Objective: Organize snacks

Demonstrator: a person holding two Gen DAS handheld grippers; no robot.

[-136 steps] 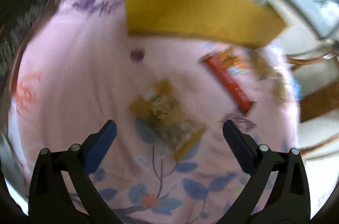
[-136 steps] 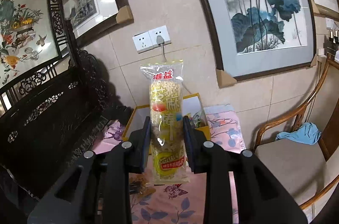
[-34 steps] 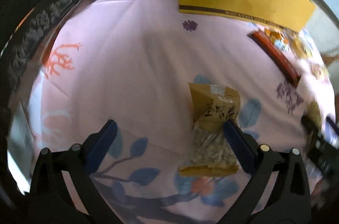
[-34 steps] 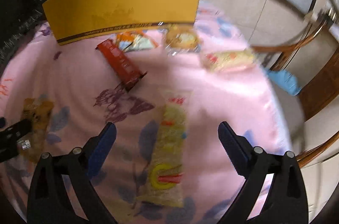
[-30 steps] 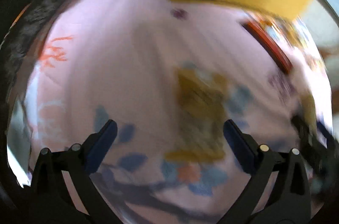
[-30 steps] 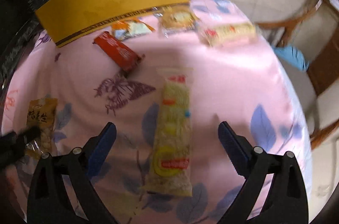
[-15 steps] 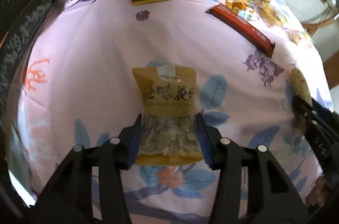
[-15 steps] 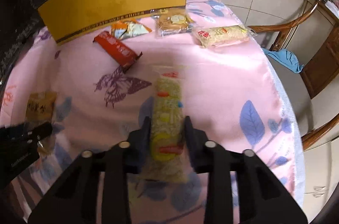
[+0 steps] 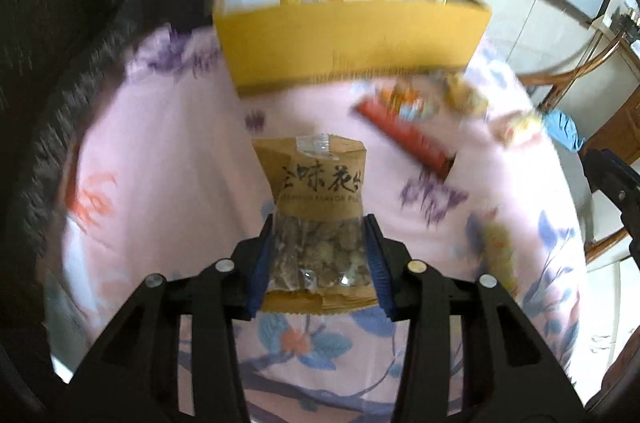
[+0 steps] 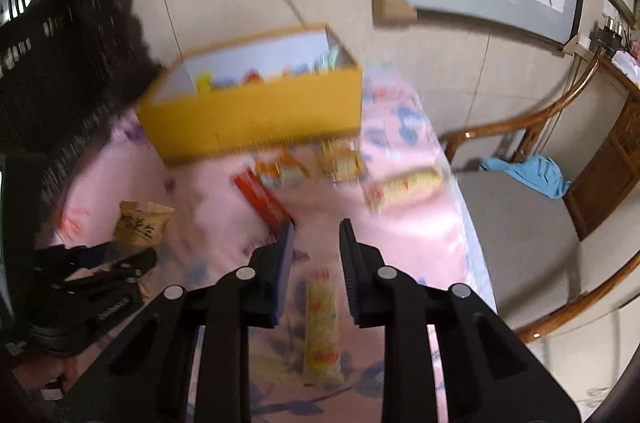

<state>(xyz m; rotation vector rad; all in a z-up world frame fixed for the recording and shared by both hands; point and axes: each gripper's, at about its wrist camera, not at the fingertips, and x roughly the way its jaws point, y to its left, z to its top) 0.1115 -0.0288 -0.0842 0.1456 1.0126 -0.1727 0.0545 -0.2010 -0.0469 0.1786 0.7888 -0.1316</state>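
My left gripper (image 9: 319,255) is shut on a brown paper snack bag (image 9: 316,191) with a clear window and holds it above the pink cloth. The same bag shows in the right wrist view (image 10: 138,223). My right gripper (image 10: 316,247) is nearly closed and empty, raised above a long yellow snack packet (image 10: 322,327) that lies on the cloth below it. The yellow box (image 9: 352,39) stands at the far edge, with several snacks inside; it also shows in the right wrist view (image 10: 256,111).
A red bar (image 9: 404,137), an orange packet (image 10: 282,169) and two yellow packets (image 10: 404,191) lie on the flowered pink cloth (image 9: 168,159) before the box. A wooden chair with a blue cloth (image 10: 528,173) stands right. Dark carved furniture (image 10: 44,63) is left.
My left gripper has lifted the brown bag off the cloth. My right gripper has risen without the yellow packet, which stays on the cloth. Both views now tilt up toward the box.
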